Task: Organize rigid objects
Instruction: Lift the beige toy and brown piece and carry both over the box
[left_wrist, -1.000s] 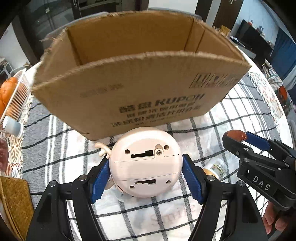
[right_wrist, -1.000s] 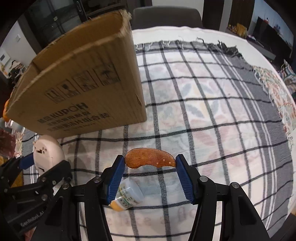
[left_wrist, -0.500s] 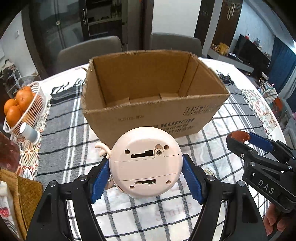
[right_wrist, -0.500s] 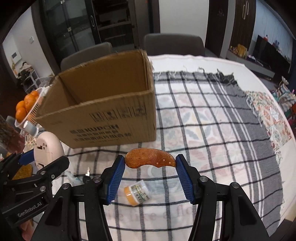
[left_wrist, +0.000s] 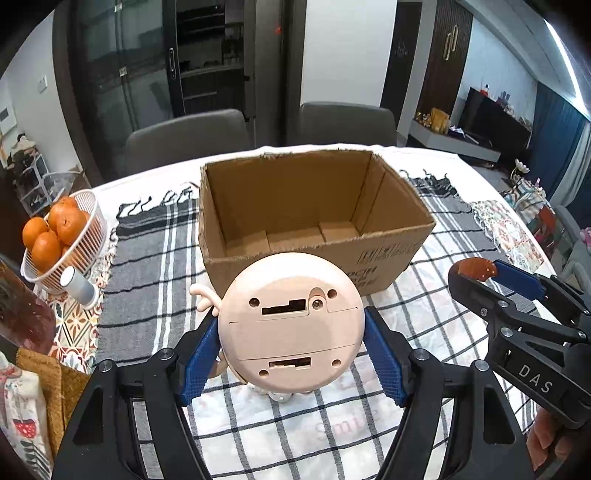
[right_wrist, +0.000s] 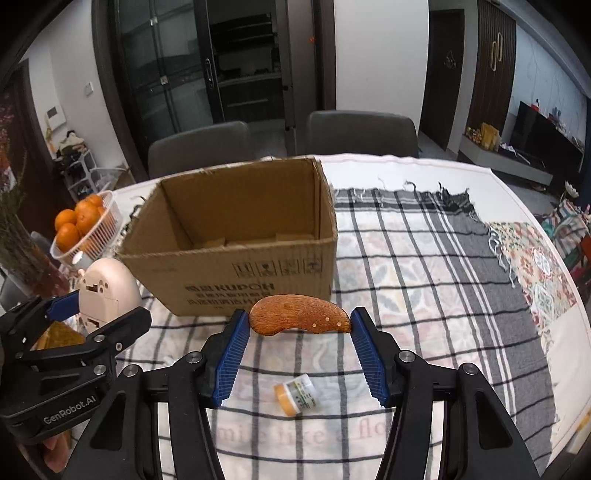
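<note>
Two tools clamped, left tool (left_wrist: 291, 354) on one pink toy (left_wrist: 290, 325), right tool (right_wrist: 299, 354) on one wooden piece (right_wrist: 299, 319), one box (right_wrist: 236, 236)

One cardboard box (left_wrist: 314, 229), one pink round toy (left_wrist: 290, 326), one curved wooden piece (right_wrist: 299, 319), one small pill bottle (right_wrist: 295, 394), one white wire basket (left_wrist: 90, 236) holding about four oranges (left_wrist: 66, 221), two grey chairs (right_wrist: 360, 134).

Even indoor light, soft shadows, sharp centre, strong fisheye bending and dark corners.
</note>
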